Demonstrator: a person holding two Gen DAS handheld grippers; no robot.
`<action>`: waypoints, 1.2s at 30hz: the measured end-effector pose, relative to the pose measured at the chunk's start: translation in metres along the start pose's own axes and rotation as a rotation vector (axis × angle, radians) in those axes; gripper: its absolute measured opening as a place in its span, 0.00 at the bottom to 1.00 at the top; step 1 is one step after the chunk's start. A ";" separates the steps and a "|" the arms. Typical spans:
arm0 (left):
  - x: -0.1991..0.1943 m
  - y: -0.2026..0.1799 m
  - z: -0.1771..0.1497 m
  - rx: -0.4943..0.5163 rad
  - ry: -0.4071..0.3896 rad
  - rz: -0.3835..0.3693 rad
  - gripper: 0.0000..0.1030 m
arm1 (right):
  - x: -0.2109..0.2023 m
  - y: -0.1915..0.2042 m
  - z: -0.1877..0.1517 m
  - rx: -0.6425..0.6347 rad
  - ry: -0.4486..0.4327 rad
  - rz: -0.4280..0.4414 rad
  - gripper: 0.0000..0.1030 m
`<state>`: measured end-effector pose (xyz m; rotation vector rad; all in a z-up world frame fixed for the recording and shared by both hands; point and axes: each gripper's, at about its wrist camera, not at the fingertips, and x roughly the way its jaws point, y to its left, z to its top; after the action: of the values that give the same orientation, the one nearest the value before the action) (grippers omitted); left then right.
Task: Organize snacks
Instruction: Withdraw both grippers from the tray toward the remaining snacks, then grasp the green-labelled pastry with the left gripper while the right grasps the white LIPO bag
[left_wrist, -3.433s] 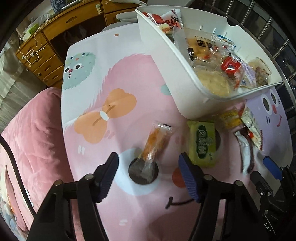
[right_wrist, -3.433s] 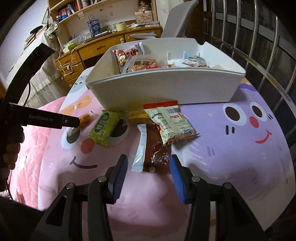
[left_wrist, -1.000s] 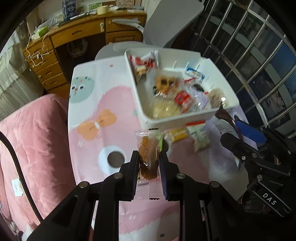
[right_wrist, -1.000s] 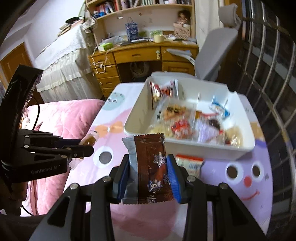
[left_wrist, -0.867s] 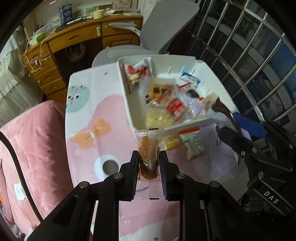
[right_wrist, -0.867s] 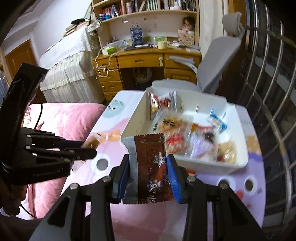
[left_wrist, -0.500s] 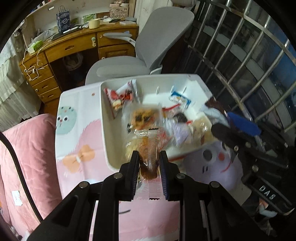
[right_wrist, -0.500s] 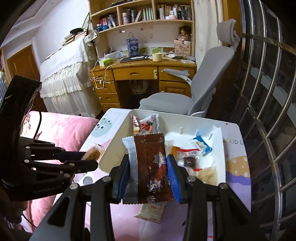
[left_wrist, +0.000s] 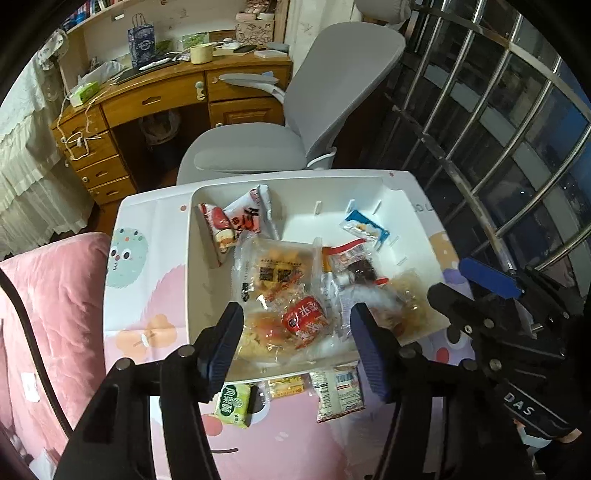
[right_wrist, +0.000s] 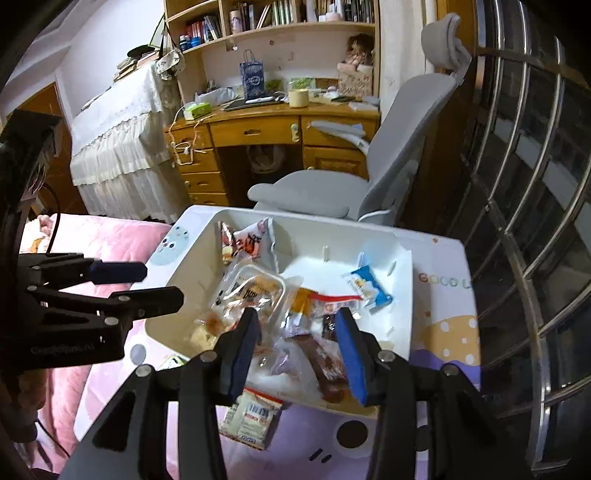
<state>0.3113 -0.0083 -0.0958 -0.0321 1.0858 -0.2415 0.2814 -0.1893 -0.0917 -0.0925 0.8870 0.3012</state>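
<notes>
A white bin (left_wrist: 295, 184) full of wrapped snacks sits on the pink cartoon tablecloth. My left gripper (left_wrist: 297, 343) hangs over the bin's near half, its jaws opening with nothing between the pads. The orange snack in clear wrap (left_wrist: 258, 328) lies below it, next to a red packet (left_wrist: 306, 317). My right gripper (right_wrist: 297, 350) hovers over the bin (right_wrist: 402, 266) too, jaws opening. The brown packet (right_wrist: 325, 362) lies blurred beneath it, free of both pads. Each gripper shows at the edge of the other's view.
In front of the bin lie a green packet (left_wrist: 232, 404), a yellow one (left_wrist: 284, 386) and a white striped one (left_wrist: 340, 391). A grey chair (left_wrist: 295, 136) and wooden desk (left_wrist: 166, 99) stand beyond the table. Window bars (left_wrist: 498, 110) run along the right, pink bedding (left_wrist: 48, 314) lies left.
Both grippers travelled from the table's front to above the bin. Both jaws then parted; the orange snack and the brown packet left the pads and dropped into the bin.
</notes>
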 end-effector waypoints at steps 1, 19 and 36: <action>0.001 0.001 -0.001 -0.005 0.006 0.012 0.58 | 0.001 -0.002 -0.001 0.009 0.004 0.015 0.49; 0.003 0.056 -0.068 -0.156 0.097 0.115 0.64 | 0.023 -0.001 -0.031 0.120 0.188 0.130 0.56; 0.060 0.076 -0.145 -0.216 0.084 0.075 0.64 | 0.061 0.010 -0.078 0.239 0.445 0.142 0.56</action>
<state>0.2239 0.0660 -0.2264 -0.1752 1.1910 -0.0577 0.2562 -0.1824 -0.1881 0.1314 1.3682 0.3092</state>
